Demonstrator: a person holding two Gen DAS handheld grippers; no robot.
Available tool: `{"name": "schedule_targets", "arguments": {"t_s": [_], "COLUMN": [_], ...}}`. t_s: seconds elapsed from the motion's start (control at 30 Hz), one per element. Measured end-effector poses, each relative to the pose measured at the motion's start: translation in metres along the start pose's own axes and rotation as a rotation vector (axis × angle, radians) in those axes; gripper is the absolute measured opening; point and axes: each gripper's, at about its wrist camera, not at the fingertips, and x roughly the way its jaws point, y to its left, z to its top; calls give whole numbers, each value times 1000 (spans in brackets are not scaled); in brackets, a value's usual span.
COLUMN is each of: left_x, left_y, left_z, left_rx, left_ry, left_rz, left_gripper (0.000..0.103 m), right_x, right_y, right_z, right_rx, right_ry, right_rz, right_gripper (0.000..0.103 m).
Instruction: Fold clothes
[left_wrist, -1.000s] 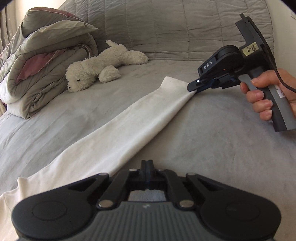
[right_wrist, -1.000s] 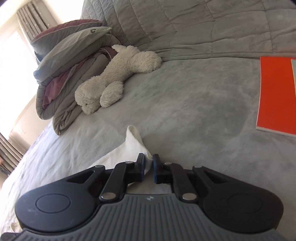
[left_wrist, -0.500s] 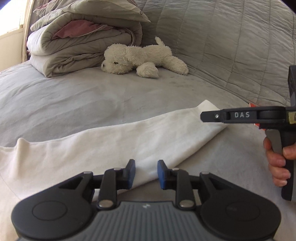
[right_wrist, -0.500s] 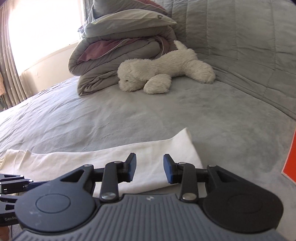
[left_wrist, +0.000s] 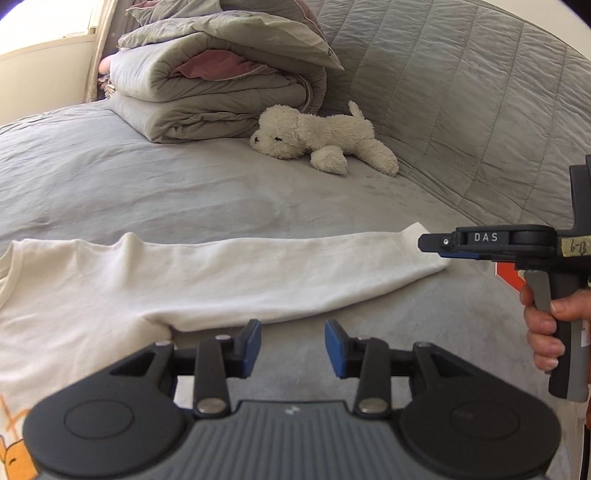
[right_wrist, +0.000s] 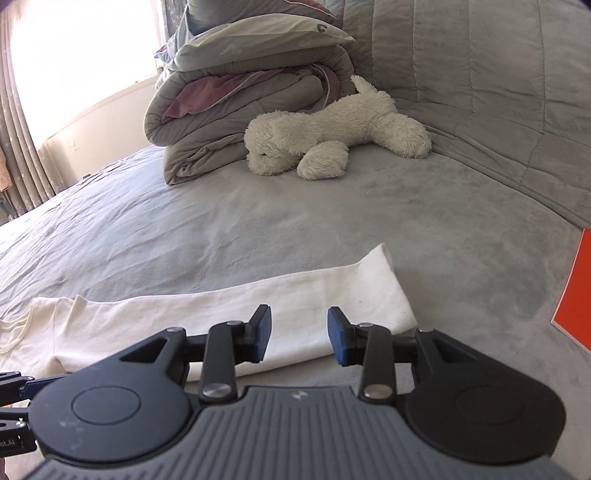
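**White shirt spread on the bed, both grippers parted**

A grey bed (left_wrist: 229, 192) fills both views, its cover smooth with light creases, and a quilted grey backing (left_wrist: 461, 92) rises behind it. At the far end sits a stack of folded grey and mauve bedding (left_wrist: 221, 85), with a pillow on top. Just beside the stack lies a white plush dog (left_wrist: 325, 142), on its belly, head toward the bedding.

The white long-sleeved shirt (left_wrist: 110, 295) lies flat on the bed in front of the left gripper. Its body spreads to the left, with an orange print showing at the lower left edge of the left wrist view, and one sleeve (left_wrist: 295, 273) stretches out to the right, its cuff near the tip of the right gripper. In the right wrist view the same sleeve (right_wrist: 295, 299) runs across the frame just beyond the fingers, and the neckline shows at the far left.

An orange flat object (right_wrist: 574, 291) lies on the bed at the right edge, well apart from the sleeve.

The left gripper (left_wrist: 291, 349) hovers low over the bed at the sleeve's near edge, its blue-padded fingers spread apart and holding nothing. The right gripper (right_wrist: 299, 334) also stands apart with nothing between its fingers. From the left wrist view it is seen side-on, held by a hand (left_wrist: 546, 332) around its handle, the tip right at the cuff.
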Motion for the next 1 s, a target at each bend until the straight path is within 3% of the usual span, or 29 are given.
{"name": "schedule_targets", "arguments": {"t_s": [0.53,1.0], "left_x": [-134,-226], "left_y": [42,49], "left_z": [-17,-38], "left_rx": [-26,-53], "left_ry": [-4,-13], "left_rz": [259,359], "left_gripper": [44,45], "right_x": [-84,-150], "right_y": [92,163], "right_z": [16,12], "right_rx": [-67,-131], "right_ry": [-35,-63], "right_rz": [132,207], "right_gripper": [46,49]}}
